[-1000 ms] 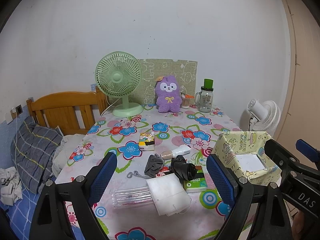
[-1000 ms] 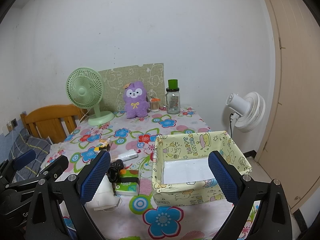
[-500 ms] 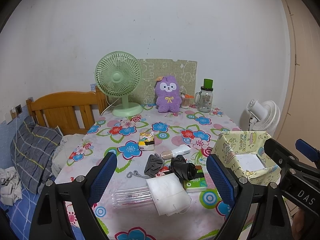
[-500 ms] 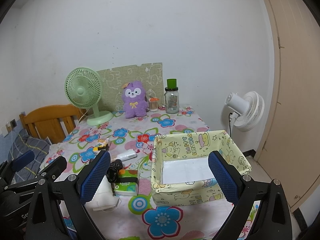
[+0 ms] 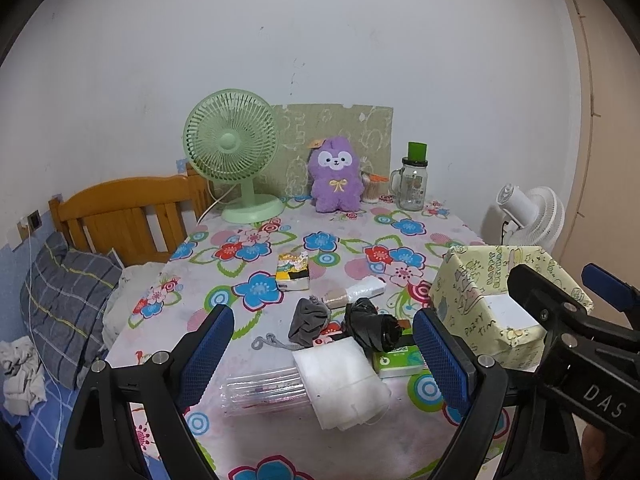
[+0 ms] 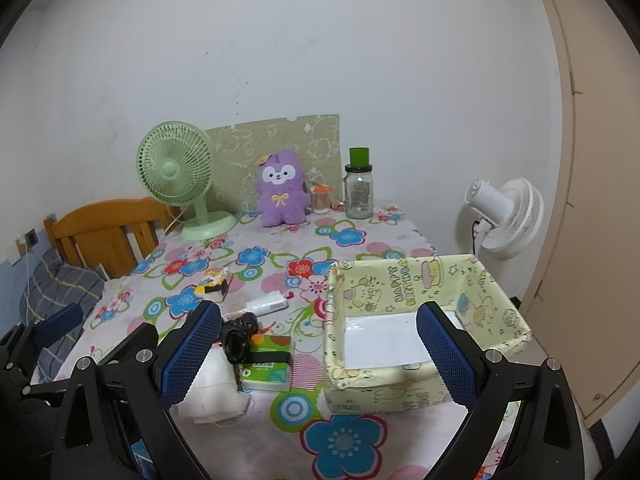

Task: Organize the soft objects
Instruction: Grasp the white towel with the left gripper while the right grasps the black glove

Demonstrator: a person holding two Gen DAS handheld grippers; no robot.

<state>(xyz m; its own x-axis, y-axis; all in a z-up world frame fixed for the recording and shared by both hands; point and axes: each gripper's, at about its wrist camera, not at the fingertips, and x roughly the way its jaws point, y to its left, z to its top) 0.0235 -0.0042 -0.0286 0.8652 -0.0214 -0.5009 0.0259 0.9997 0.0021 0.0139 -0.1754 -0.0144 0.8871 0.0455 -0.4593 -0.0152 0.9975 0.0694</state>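
Both grippers agape — box [image 6: 404, 276] empty

A small bedroom: a wooden bed headboard [image 5: 132, 216] with a grey checked pillow [image 5: 64, 304] beside a flower-patterned table [image 5: 352, 240].

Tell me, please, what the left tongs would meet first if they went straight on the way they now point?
Probably the folded white cloth between the open left tongs, or the black bag bundle just behind it; depth is hard to judge here.
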